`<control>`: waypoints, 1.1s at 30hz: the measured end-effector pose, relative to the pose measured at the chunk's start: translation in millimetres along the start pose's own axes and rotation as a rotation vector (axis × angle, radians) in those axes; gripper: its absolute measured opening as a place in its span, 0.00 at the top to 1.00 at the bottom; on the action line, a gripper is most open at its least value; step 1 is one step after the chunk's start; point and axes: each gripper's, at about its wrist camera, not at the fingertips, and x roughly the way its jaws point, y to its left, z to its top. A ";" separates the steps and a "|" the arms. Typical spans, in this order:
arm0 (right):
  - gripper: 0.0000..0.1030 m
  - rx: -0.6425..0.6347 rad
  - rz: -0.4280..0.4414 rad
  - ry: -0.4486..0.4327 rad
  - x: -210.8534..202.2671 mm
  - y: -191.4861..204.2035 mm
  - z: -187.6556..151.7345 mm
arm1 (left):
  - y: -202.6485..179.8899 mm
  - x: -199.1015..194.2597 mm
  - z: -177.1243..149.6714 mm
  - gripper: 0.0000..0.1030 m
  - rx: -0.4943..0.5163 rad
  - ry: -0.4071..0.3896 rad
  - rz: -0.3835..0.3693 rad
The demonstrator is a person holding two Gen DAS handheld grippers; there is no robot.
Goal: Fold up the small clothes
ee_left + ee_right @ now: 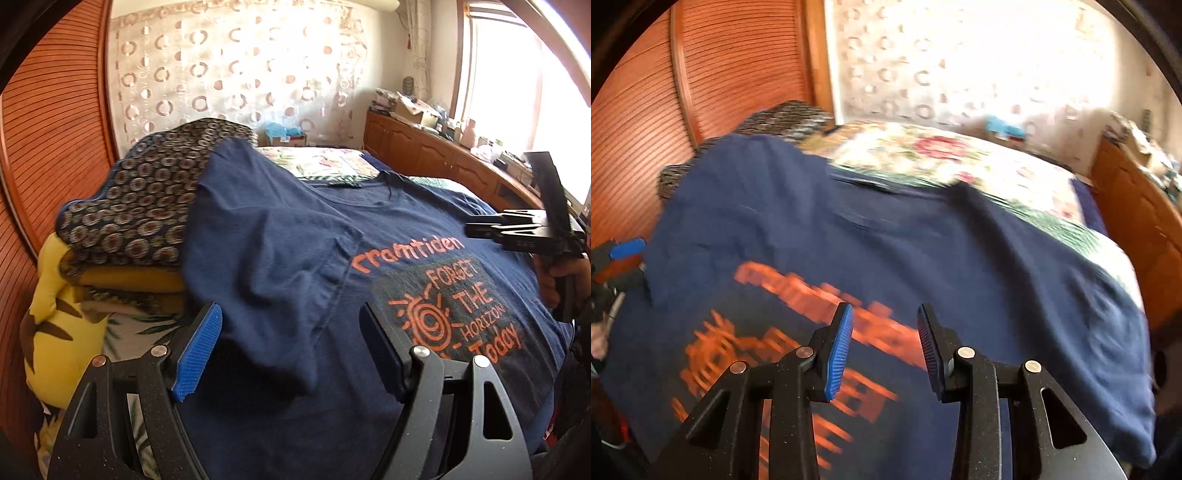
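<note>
A navy T-shirt (295, 240) with an orange print lies spread on the bed, print side up, its left sleeve lying in folds between the blue pads of my left gripper (291, 354). The left jaws stand wide apart and hold nothing. The shirt also fills the right wrist view (923, 240), blurred. My right gripper (884, 350) hovers over the orange print with jaws apart and empty. It also shows at the right edge of the left wrist view (524, 229).
A stack of folded clothes (147, 221) with a patterned dark top piece sits left of the shirt, beside a yellow cushion (55, 325). A floral bedspread (942, 155) lies beyond. A wooden cabinet (424, 147) with clutter runs along the right under the window.
</note>
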 end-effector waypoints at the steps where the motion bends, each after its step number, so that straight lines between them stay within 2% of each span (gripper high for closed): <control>1: 0.63 0.010 -0.016 0.000 -6.2 -6.8 -6.8 | -2.8 2.1 1.5 0.25 0.004 0.003 -0.005; 4: 0.62 0.055 -0.050 -0.001 -26.9 -28.2 -26.3 | -12.4 12.1 5.6 0.25 0.018 0.021 -0.023; 7: 0.46 0.086 -0.079 -0.015 -51.8 -43.3 -44.2 | -22.8 22.5 9.0 0.25 0.043 0.046 -0.028; 9: 0.41 0.098 -0.118 -0.025 -66.2 -51.7 -52.9 | -29.6 28.0 10.4 0.25 0.060 0.060 -0.035; 14: 0.41 0.178 -0.202 -0.043 -95.9 -84.5 -78.5 | -40.2 39.9 11.5 0.25 0.085 0.095 -0.044; 21: 0.41 0.302 -0.248 -0.033 -110.5 -124.3 -101.1 | -47.7 56.8 12.1 0.25 0.100 0.145 -0.046; 29: 0.41 0.449 -0.214 -0.019 -106.6 -142.3 -99.1 | -59.9 68.4 8.9 0.22 0.148 0.185 -0.040; 33: 0.41 0.488 -0.191 0.001 -109.2 -148.3 -101.0 | -60.0 71.6 10.8 0.17 0.152 0.194 -0.056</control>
